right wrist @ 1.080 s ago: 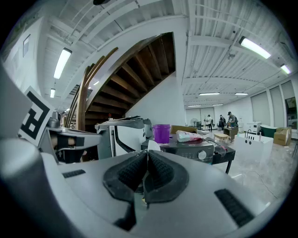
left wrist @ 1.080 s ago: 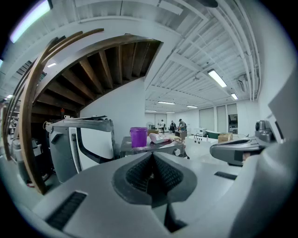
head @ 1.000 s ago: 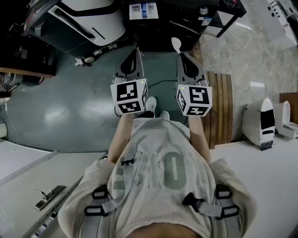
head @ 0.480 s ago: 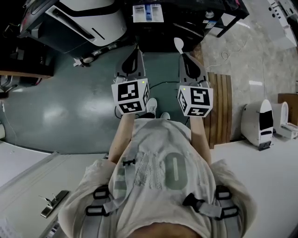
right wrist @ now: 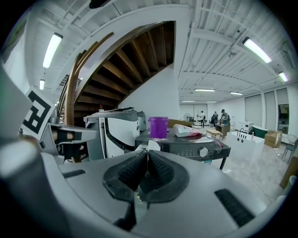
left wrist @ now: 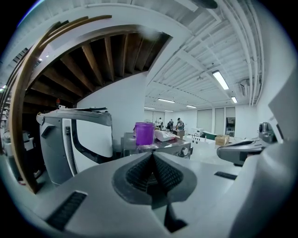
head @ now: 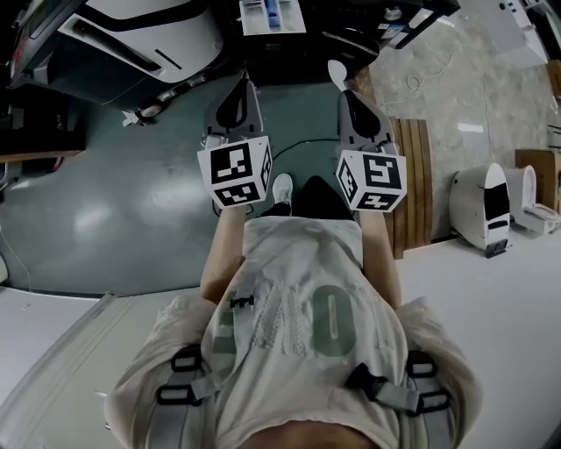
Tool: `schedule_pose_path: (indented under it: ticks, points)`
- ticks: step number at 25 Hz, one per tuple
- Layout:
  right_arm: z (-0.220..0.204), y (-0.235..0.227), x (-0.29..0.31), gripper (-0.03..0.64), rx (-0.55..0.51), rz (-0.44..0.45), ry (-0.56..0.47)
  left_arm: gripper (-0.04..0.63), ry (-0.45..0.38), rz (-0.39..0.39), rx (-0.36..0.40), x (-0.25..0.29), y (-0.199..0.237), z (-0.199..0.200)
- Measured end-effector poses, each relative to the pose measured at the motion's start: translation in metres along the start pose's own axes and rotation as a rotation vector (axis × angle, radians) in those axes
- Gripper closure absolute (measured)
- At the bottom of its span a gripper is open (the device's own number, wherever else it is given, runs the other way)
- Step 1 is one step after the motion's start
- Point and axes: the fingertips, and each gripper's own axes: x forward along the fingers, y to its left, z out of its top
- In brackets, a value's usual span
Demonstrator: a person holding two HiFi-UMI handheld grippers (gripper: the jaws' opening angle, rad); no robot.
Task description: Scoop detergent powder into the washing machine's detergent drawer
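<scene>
The right claw (right wrist: 147, 158) is pinching a white scoop (head: 334, 75), its bowl poking out ahead. The left claw (left wrist: 152, 158) is pressed together with nothing in it. The detergent drawer (head: 270, 15) juts from the washing machine (right wrist: 186, 145), well apart from both claws, and a purple cup (right wrist: 159, 126) stands on top.

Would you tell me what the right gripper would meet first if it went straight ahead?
Likely the washing machine, around its top front edge below the purple cup; the white scoop held in the right gripper would touch first. Depth is unclear.
</scene>
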Motion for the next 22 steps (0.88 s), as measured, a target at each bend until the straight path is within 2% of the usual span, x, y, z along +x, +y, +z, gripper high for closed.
schedule_pose_path:
  ticks: [4, 13, 22]
  points:
    - [0.004, -0.006, 0.008, 0.604, -0.007, -0.013, 0.004, 0.575, 0.006, -0.012, -0.015, 0.013, 0.005, 0.001]
    - [0.027, -0.021, 0.054, 0.604, -0.026, 0.023, -0.037, 0.575, -0.017, 0.008, -0.021, 0.05, 0.015, 0.017]
    - [0.062, -0.057, 0.131, 0.604, -0.041, 0.069, -0.081, 0.575, -0.053, 0.057, -0.006, 0.128, 0.029, 0.053]
